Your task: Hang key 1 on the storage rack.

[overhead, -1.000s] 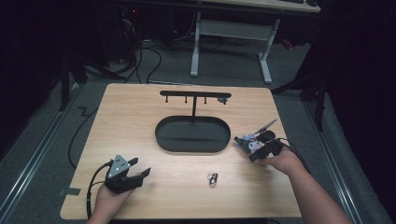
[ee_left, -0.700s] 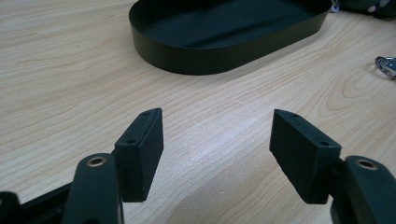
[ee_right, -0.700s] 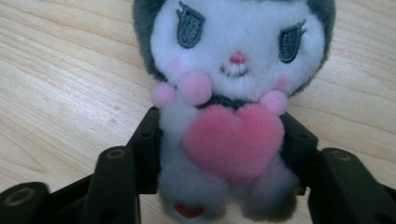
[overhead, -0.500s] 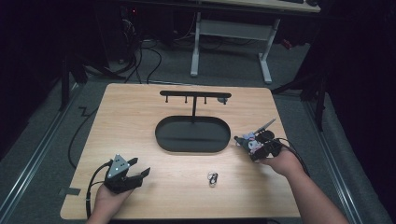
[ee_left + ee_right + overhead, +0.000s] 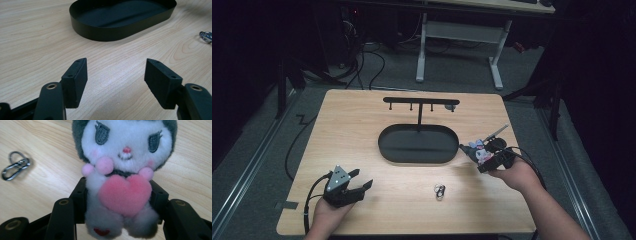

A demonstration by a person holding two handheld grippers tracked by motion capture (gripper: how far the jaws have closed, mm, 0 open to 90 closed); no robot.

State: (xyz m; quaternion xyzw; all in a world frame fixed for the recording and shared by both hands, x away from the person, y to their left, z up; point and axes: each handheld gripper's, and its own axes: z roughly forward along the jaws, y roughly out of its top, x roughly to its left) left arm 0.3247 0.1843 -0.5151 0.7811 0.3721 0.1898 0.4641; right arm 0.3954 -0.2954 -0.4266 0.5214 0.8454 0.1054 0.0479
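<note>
A small plush doll (image 5: 125,170) with a white face, grey hood and pink heart sits between the jaws of my right gripper (image 5: 117,197), which is shut on its body. From above, the doll (image 5: 478,151) and right gripper (image 5: 482,157) hover at the right end of the black oval tray (image 5: 387,150). My left gripper (image 5: 362,181) rests low at the table's front left, open with nothing between its pads (image 5: 77,77). A metal key ring clip (image 5: 439,191) lies on the wood in front of the tray, also seen as the clip (image 5: 15,167) and clip (image 5: 206,37).
A black T-shaped hanger stand (image 5: 419,107) with small hooks rises from the tray's back. The wooden table (image 5: 352,125) is bare at the left and rear. Cables run on the floor at the left, and a white desk frame (image 5: 457,35) stands beyond.
The right gripper with the doll has shifted very slightly; the left gripper has stayed where it was.
</note>
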